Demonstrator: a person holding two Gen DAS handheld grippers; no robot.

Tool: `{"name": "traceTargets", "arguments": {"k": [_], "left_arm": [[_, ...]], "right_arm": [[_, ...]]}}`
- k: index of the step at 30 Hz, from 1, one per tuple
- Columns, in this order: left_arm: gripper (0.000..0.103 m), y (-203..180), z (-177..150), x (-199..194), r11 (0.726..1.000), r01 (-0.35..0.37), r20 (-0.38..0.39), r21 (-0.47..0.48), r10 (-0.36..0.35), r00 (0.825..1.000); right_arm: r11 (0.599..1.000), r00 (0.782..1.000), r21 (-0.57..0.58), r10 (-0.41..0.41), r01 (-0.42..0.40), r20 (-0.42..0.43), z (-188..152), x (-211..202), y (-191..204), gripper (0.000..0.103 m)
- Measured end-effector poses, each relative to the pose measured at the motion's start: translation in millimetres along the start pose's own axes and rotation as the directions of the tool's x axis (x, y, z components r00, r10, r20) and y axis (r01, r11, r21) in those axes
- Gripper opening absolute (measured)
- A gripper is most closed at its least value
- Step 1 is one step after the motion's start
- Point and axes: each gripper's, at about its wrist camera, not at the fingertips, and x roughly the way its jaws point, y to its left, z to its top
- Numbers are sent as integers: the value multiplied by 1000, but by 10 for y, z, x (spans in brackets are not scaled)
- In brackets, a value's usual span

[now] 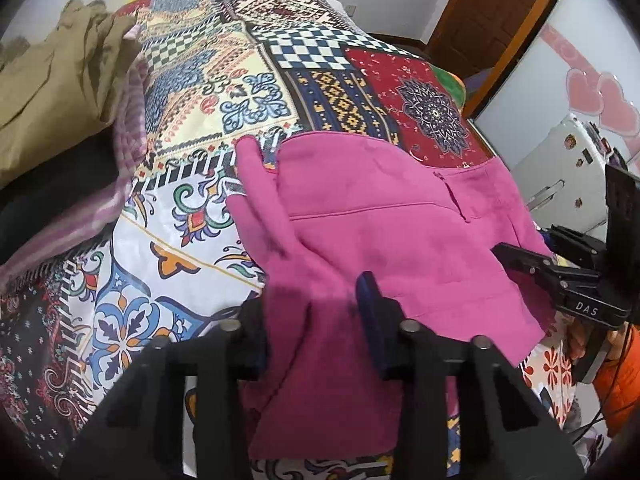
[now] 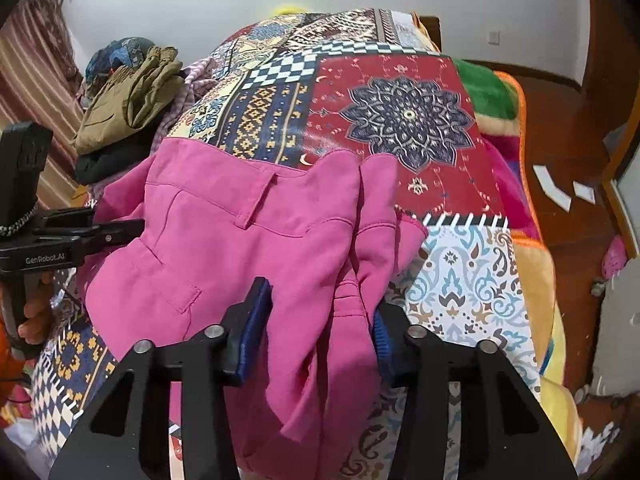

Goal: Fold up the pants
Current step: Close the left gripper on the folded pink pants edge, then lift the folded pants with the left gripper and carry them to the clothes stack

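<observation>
On patchwork bedspread (image 1: 192, 128), pink pants (image 1: 380, 216) bunched near front edge, clamped by left gripper (image 1: 312, 304) and right gripper (image 2: 320, 312), open bedspread beyond.

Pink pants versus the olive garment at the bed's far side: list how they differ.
The pink pants lie spread on the patterned bedspread, while the olive garment sits crumpled on a pile of clothes. The pink pants are gripped by the left gripper and the right gripper; the olive garment is untouched. Both are plain-coloured fabric.
</observation>
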Motion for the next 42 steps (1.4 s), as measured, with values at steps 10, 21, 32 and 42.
{"name": "traceTargets", "arguments": {"k": [10,21,32,42], "left_arm": [[13,-148,-31,-153,999,-37,54,19,36,998],[11,-232,-112,-755,999,-38,167,5,37,985],[11,-26,-205,-1549,997,-69,293,-43,79,953],[11,383,-155,-2244,981,-159,400,-115,192,896]], "right_arm": [[1000,999,16,-5,4,51,8,-115,37,26],[998,992,-69,8,0,126,78,-513,386,25],[989,969,-146,44,-9,242,338,-918,874,25],[970,933,-244,112,-26,343,768,-1083,1479,25]]}}
